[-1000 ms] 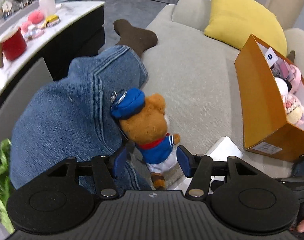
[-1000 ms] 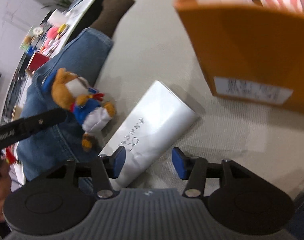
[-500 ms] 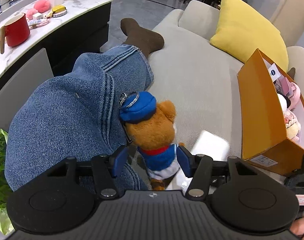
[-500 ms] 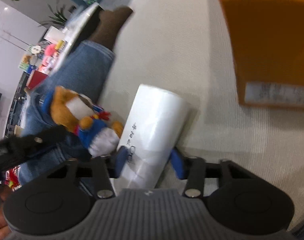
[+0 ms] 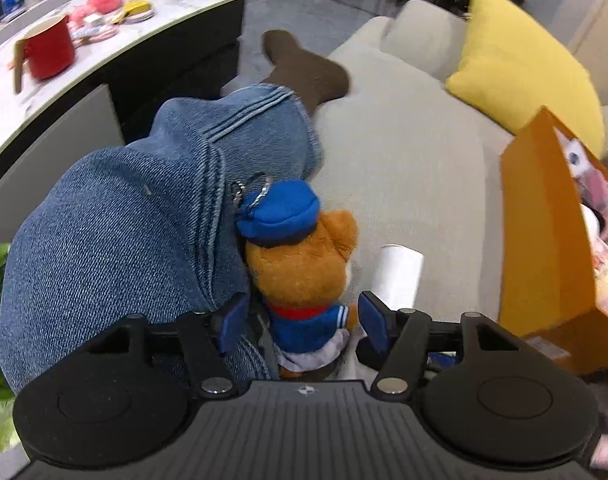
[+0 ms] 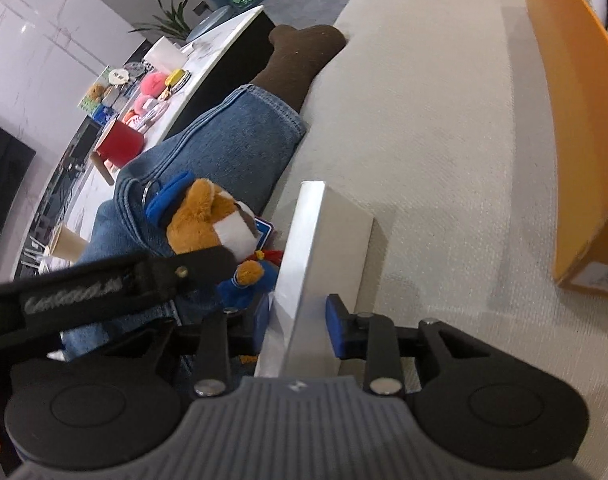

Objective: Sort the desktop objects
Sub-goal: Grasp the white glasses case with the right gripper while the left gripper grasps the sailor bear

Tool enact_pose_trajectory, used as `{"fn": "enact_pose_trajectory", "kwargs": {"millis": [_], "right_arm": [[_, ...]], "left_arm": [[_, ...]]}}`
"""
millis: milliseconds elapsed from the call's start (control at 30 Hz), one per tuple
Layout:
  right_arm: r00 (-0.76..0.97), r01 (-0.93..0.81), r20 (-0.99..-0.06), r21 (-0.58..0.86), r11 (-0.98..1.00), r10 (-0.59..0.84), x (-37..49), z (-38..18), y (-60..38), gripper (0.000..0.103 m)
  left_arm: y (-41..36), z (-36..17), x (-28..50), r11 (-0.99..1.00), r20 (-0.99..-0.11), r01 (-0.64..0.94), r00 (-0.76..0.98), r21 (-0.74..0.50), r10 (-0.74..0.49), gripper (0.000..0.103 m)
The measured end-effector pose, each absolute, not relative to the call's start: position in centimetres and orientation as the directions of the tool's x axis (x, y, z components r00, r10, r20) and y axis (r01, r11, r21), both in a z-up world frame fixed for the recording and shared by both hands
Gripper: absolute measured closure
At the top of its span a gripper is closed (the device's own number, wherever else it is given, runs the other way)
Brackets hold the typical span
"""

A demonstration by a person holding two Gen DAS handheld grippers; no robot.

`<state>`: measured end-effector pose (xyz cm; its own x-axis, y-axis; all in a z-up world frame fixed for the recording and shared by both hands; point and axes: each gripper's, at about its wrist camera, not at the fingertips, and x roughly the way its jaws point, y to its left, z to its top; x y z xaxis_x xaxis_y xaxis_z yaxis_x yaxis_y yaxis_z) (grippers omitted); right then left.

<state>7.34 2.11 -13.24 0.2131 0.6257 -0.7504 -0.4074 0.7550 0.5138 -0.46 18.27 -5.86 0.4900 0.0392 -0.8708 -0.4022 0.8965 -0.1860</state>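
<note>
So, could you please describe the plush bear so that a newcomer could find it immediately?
On the grey sofa, find the denim-clad leg. The plush bear leans against it, beside a white box. Only it has brown fur and a blue cap.

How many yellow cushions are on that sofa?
1. The yellow cushion leans against the sofa's backrest, behind the orange box. Others may lie beyond the camera's view.

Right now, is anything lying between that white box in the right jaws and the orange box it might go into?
Nothing visible does. The right gripper is closing its jaws around the flat white cardboard box, and only bare beige sofa cushion lies between it and the open orange cardboard box. The plush bear sits on the other side.
</note>
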Motion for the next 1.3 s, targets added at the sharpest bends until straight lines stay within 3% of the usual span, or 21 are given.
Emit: {"fn": "enact_pose_trajectory", "kwargs": {"millis": [200, 433, 500, 667, 767, 900, 1133, 1300], "right_arm": [[0.254, -0.503, -0.788, 0.388, 0.772, 0.562, 6.0, -12.8, 3.9, 0.063], [0.258, -0.507, -0.809, 0.352, 0.787, 0.528, 6.3, -13.2, 4.4, 0.059], [0.268, -0.52, -0.813, 0.33, 0.788, 0.517, 6.2, -13.1, 4.5, 0.059], [0.303, -0.531, -0.831, 0.258, 0.807, 0.466, 5.8, -12.2, 4.0, 0.059], [0.277, -0.503, -0.838, 0.29, 0.814, 0.47, 6.4, -12.3, 3.8, 0.061], [0.294, -0.536, -0.843, 0.245, 0.808, 0.45, 5.9, -12.5, 4.7, 0.054], [0.305, -0.554, -0.87, 0.168, 0.815, 0.387, 5.2, -11.8, 6.9, 0.062], [0.271, -0.518, -0.893, 0.178, 0.836, 0.359, 5.9, -14.1, 7.2, 0.059]], "left_arm": [[19.2, -6.1, 1.1, 0.836, -0.893, -0.51, 0.446, -0.201, 0.058, 0.032], [17.9, -7.4, 2.3, 0.858, -0.902, -0.501, 0.415, -0.114, 0.122, 0.03], [17.8, -7.5, 2.4, 0.857, -0.899, -0.502, 0.42, -0.114, 0.127, 0.034], [18.0, -7.7, 2.3, 0.863, -0.895, -0.486, 0.434, -0.135, 0.104, 0.043], [18.0, -7.7, 2.2, 0.863, -0.889, -0.482, 0.447, -0.147, 0.098, 0.046], [18.1, -7.6, 1.7, 0.869, -0.883, -0.467, 0.463, -0.165, 0.081, 0.047], [17.9, -7.5, 1.7, 0.888, -0.873, -0.427, 0.483, -0.171, 0.064, 0.048], [18.7, -7.0, 1.2, 0.881, -0.862, -0.406, 0.507, -0.243, -0.004, 0.049]]}}
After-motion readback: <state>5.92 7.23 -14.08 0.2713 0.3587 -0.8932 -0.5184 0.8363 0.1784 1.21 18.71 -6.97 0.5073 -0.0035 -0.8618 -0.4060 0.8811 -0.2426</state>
